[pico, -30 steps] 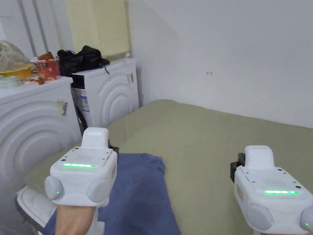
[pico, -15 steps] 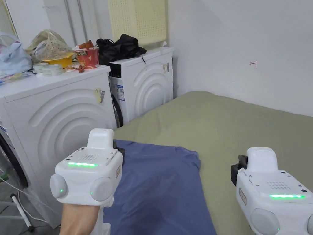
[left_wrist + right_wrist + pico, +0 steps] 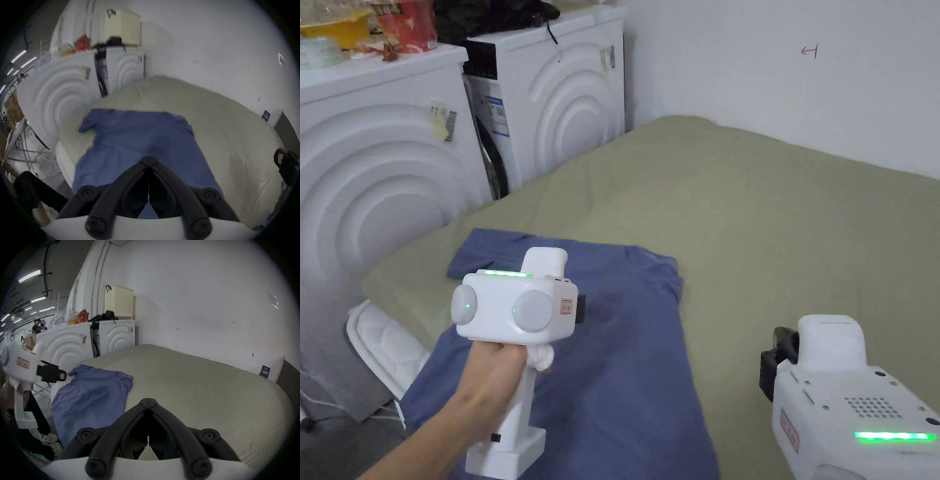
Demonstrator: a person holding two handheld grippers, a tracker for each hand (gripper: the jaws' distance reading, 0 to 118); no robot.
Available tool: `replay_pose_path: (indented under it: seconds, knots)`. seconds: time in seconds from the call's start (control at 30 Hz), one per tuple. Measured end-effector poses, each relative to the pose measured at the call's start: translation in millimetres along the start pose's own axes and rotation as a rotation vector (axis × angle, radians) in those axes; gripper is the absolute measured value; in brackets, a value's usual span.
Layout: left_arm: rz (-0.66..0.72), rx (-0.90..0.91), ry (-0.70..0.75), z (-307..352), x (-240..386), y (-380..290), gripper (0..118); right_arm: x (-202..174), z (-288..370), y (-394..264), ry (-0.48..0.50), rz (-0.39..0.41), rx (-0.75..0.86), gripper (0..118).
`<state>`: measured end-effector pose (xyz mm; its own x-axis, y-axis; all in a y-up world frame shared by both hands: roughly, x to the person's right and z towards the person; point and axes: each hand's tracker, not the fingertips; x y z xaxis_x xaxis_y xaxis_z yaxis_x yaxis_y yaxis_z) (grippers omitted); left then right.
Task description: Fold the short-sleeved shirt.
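Observation:
A blue short-sleeved shirt point(image 3: 631, 362) lies spread on the near left corner of the olive bed point(image 3: 787, 206). One sleeve point(image 3: 472, 250) sticks out toward the washing machines, and the hem hangs over the mattress edge. A hand holds my left gripper point(image 3: 581, 309) in the air above the shirt's middle. In the left gripper view its tips point(image 3: 148, 158) meet, with the shirt point(image 3: 138, 138) below and nothing between them. My right gripper point(image 3: 775, 362) hovers over bare sheet to the right of the shirt point(image 3: 90, 395). Its tips point(image 3: 148, 400) are also together and empty.
Two white washing machines point(image 3: 381, 162) point(image 3: 562, 87) stand along the bed's left side, with clutter on top. A white wall point(image 3: 769, 81) runs behind the bed. The white mattress corner point(image 3: 381, 350) shows under the sheet. Bare sheet stretches to the right and far side.
The head camera has tipped downward. My left gripper has risen and come forward over the shirt, so its handle and the hand now show. The right gripper stays low at the right.

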<state>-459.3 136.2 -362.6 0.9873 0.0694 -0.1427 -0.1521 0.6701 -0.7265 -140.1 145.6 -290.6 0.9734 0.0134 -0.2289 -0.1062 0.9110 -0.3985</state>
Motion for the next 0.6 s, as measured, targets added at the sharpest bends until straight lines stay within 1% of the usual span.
replay_pose_path:
  seconds: [0.03, 0.07, 0.1, 0.2, 0.23, 0.27, 0.3, 0.33, 0.37, 0.47, 0.5, 0.57, 0.6]
  knots:
    - [0.004, -0.048, -0.028, -15.6, 0.9, 2.0, 0, 1.5, -6.4, -4.2, 0.005, -0.009, -0.015, 0]
    - [0.01, -0.06, -0.027, -26.1, 2.7, 2.5, 0, 2.8, -12.3, -8.1, 0.008, -0.009, -0.022, 0]
    - [-0.003, -0.075, -0.007, -35.0, 5.4, 4.2, 0, 3.4, -17.7, -12.0, 0.007, -0.007, -0.027, 0]
    - [-0.05, -0.108, -0.017, -53.2, 13.8, 8.6, 2, 9.3, -30.9, -20.5, 0.005, -0.002, -0.05, 0]
    - [-0.047, -0.111, -0.029, -57.2, 15.4, 9.7, 14, 11.0, -33.4, -23.2, 0.003, -0.005, -0.055, 0]
    - [-0.048, -0.118, -0.027, -60.1, 18.0, 10.9, 47, 13.3, -35.6, -25.2, 0.0, -0.009, -0.06, 0]
    - [-0.053, -0.117, -0.021, -62.0, 20.6, 11.5, 105, 15.7, -37.5, -26.8, -0.001, -0.014, -0.064, 0]
    - [-0.077, -0.115, -0.016, -66.6, 21.3, 12.4, 118, 17.9, -39.3, -28.6, -0.002, -0.017, -0.071, 0]
    - [-0.1, -0.143, -0.002, -74.3, 23.6, 12.4, 113, 19.2, -39.0, -30.5, -0.003, -0.02, -0.074, 0]
    - [-0.119, -0.187, 0.073, -79.7, 32.6, 12.7, 111, 23.6, -38.4, -34.4, -0.012, -0.023, -0.087, 0]
    - [-0.116, -0.188, 0.064, -82.5, 34.9, 12.4, 105, 25.0, -36.1, -35.5, -0.015, -0.026, -0.091, 0]
    - [-0.109, -0.259, 0.062, -88.9, 40.2, 9.9, 100, 29.3, -33.1, -37.4, -0.02, -0.026, -0.099, 0]
    - [-0.103, -0.253, 0.063, -100.0, 39.8, 0.2, 83, 31.8, -30.9, -38.1, -0.026, -0.022, -0.104, 0]
